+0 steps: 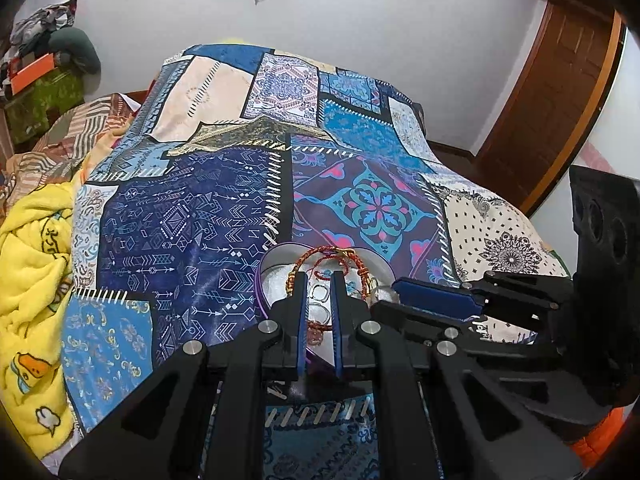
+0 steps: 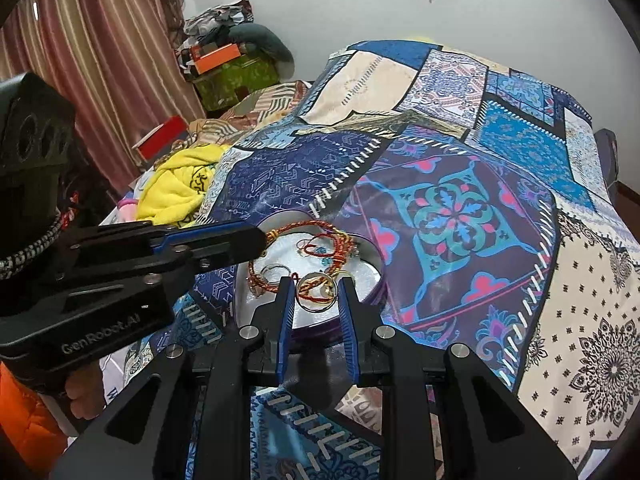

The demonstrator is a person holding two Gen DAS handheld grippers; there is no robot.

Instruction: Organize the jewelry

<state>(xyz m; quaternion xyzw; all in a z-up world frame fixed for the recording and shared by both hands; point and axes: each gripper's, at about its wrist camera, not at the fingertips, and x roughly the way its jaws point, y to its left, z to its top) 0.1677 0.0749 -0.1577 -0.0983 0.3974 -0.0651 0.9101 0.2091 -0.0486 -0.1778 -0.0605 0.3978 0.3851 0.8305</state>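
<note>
A heart-shaped purple box (image 2: 362,246) with a white lining lies on the patchwork bedspread. It holds red-and-gold cord bracelets (image 2: 320,254), silver rings (image 2: 276,269) and a gold bangle (image 2: 316,291). The box also shows in the left wrist view (image 1: 276,254). My right gripper (image 2: 315,280) is open, its fingers either side of the gold bangle over the box. My left gripper (image 1: 320,276) is partly open above the box, with small rings (image 1: 318,292) between its fingers. Whether it touches anything I cannot tell.
The blue patchwork bedspread (image 1: 208,208) covers the bed. A yellow blanket (image 1: 28,240) lies bunched at the left. A green box with clutter (image 2: 232,76) stands by the curtain. A wooden door (image 1: 560,92) is at the right.
</note>
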